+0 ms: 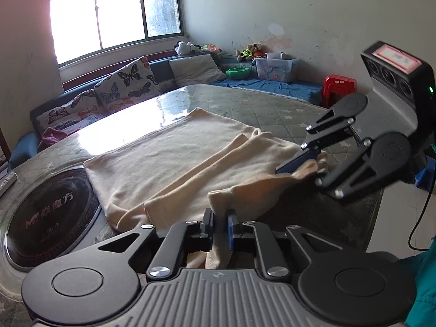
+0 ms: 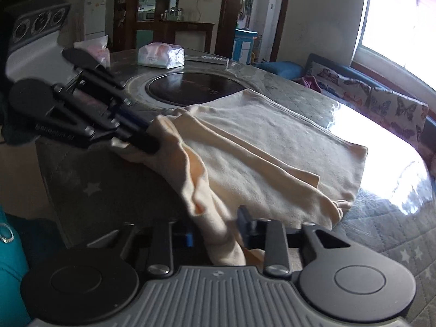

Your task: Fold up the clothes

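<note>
A cream garment (image 1: 169,158) lies partly folded on the quilt-covered table (image 1: 272,109); its near edge is lifted off the cloth. My left gripper (image 1: 220,226) is shut on a bunched corner of that edge, with fabric pinched between the pads. In the right wrist view the left gripper (image 2: 148,139) bites the garment (image 2: 272,141) at its left corner. My right gripper (image 2: 216,231) is shut on the other corner, and cream cloth fills the gap between its fingers. The left wrist view shows the right gripper (image 1: 309,167) clamped on the garment's right end.
A round black hob plate (image 1: 49,218) is set into the table beside the garment. A tissue pack (image 2: 160,55) lies beyond it. A sofa with butterfly cushions (image 1: 122,84) runs behind the table, and a red stool (image 1: 339,87) stands by the wall. A teal sleeve (image 1: 425,286) is near.
</note>
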The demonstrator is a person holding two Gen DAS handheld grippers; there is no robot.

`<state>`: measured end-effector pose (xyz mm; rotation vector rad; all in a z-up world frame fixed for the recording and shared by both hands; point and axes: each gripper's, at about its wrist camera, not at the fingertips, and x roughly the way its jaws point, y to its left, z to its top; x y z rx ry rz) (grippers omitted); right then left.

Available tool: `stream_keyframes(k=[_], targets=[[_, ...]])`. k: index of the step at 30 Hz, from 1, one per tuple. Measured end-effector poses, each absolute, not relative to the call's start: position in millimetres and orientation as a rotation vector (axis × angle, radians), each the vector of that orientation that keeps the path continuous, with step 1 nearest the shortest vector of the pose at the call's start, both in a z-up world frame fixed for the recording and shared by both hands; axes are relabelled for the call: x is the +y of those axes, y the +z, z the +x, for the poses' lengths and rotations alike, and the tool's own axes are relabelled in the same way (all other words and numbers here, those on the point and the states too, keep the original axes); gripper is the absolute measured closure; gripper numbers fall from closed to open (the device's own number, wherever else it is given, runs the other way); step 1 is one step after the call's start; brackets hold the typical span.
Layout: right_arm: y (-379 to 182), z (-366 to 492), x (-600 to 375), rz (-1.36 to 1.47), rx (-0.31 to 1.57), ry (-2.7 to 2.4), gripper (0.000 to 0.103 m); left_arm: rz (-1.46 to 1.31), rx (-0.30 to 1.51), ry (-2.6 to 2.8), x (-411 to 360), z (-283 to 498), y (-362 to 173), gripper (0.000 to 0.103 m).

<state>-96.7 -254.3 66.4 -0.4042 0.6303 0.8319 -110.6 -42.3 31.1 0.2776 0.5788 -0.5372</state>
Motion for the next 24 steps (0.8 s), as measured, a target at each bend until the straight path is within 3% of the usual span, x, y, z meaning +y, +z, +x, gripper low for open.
stream_keyframes(k=[2,7,9,13,16,18,24], targets=[[70,-92,-255,-0.367,0.645,0.836,0.085,0.289,0.578,-0.537,-42,-116,29,0.086],[85,-84,-258,-0.278,0.654,0.829,0.087,0.32,0.583,-0.516,-38,-125,21,0.079],[90,-82,-258,-0.263,0.646,0.827,0.088,0.327,0.587,-0.503,-36,-128,18,0.071],[96,-81,-256,-0.256,0.631,0.82,0.088,0.345,0.576,-0.497,-33,-134,15,0.071],[96,-83,-255,-0.257,0.623,0.813,0.091,0.36,0.563,-0.494,-31,-136,14,0.08],[96,-86,-256,-0.247,0.614,0.81,0.092,0.361,0.557,-0.497,-31,-138,15,0.092],[102,-100,-261,-0.231,0.569,0.802,0.094,0.342,0.53,-0.524,-26,-146,25,0.098]])
